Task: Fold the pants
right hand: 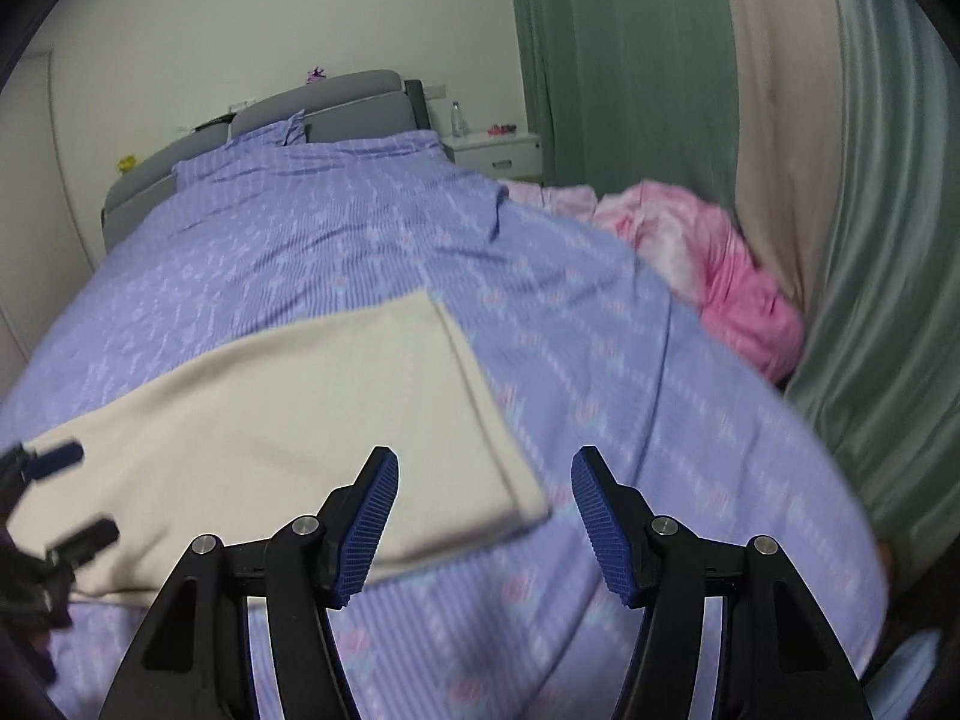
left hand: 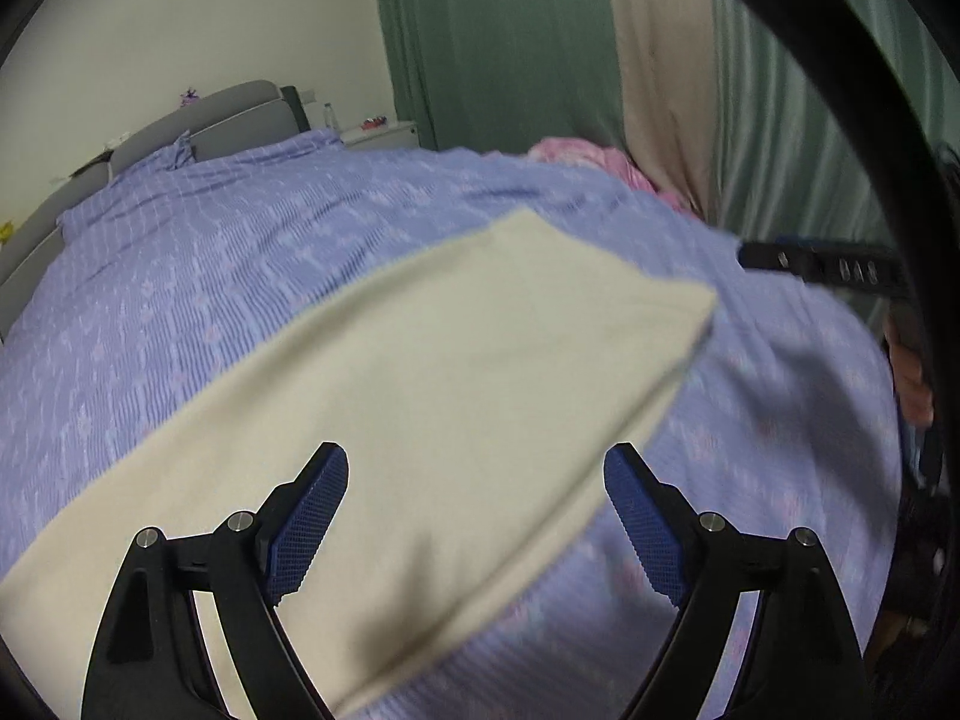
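Observation:
Cream pants [left hand: 420,396] lie flat on the purple patterned bedspread [left hand: 240,252], a long folded strip running from lower left to upper right. My left gripper [left hand: 477,468] is open and empty, hovering over the pants' near part. In the right wrist view the pants [right hand: 288,420] lie left of centre, their end edge near my right gripper [right hand: 485,468], which is open and empty above the pants' corner and the bedspread [right hand: 600,360]. The left gripper also shows at the left edge of the right wrist view [right hand: 66,495], open. The right gripper's body shows at the right of the left wrist view [left hand: 828,267].
A pink garment [right hand: 720,276] lies bunched at the bed's far right by green curtains [right hand: 888,300]. A grey headboard [right hand: 336,102] and a white nightstand [right hand: 498,153] with a bottle stand at the far end.

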